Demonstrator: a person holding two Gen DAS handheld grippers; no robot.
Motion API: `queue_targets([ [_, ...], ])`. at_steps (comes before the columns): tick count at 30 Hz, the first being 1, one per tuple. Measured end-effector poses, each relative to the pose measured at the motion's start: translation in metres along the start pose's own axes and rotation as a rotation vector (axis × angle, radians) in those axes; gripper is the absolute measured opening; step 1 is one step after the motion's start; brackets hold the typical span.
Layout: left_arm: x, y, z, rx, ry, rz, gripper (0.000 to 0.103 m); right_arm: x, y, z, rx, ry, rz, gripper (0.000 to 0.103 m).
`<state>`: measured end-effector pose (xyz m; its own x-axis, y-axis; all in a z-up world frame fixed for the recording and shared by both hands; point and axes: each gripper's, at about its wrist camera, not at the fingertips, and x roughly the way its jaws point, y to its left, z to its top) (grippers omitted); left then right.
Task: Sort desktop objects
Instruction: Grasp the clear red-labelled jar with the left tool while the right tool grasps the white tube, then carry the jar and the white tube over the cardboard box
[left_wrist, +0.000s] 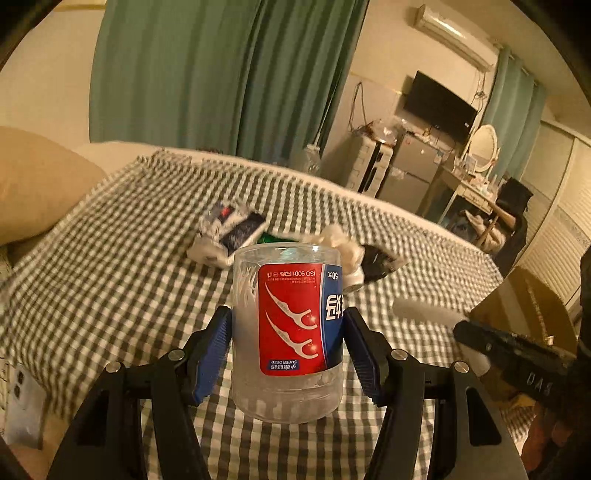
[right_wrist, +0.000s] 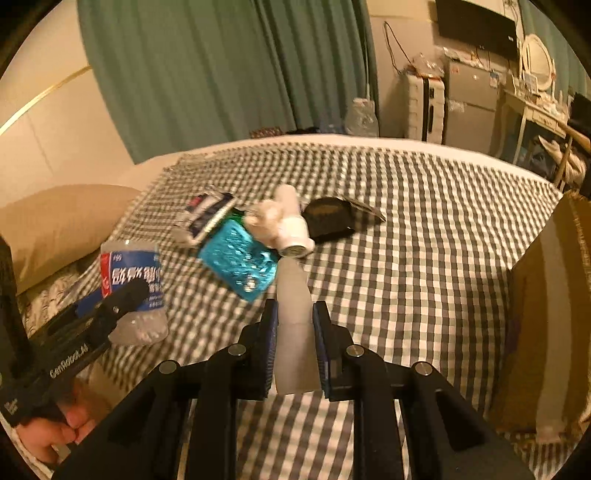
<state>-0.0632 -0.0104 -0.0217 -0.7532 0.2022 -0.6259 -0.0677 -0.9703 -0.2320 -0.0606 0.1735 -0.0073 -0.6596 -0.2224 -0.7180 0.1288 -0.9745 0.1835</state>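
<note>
Floss-pick jar (left_wrist: 288, 332), one clear ribbed plastic cylinder, sits clamped in the left gripper (left_wrist: 288, 343); the right gripper (right_wrist: 294, 332) pinches one frosted white bottle (right_wrist: 293, 332).

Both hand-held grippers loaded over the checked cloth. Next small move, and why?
Probably carry the right hand-held gripper rightward toward the cardboard box: it is shut on a white bottle, lifted clear of the pile. The left hand-held gripper grips the floss-pick jar.
</note>
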Motion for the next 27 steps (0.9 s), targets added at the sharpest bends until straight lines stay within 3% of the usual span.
queue_targets([
  [15,-0.061,-0.044,0.017,0.072,-0.045,-0.061,0.063,-0.082,0.025,-0.002,-0.074,-0.122,-0.014,0.018],
  [20,-0.072,-0.079,0.024,0.104,-0.059,-0.118,0.063,-0.106,0.009,0.006,-0.059,-0.173,-0.038,0.018],
  [27,-0.072,-0.155,0.035,0.179,-0.051,-0.221,0.063,-0.135,-0.038,0.019,-0.013,-0.226,-0.104,0.018],
])
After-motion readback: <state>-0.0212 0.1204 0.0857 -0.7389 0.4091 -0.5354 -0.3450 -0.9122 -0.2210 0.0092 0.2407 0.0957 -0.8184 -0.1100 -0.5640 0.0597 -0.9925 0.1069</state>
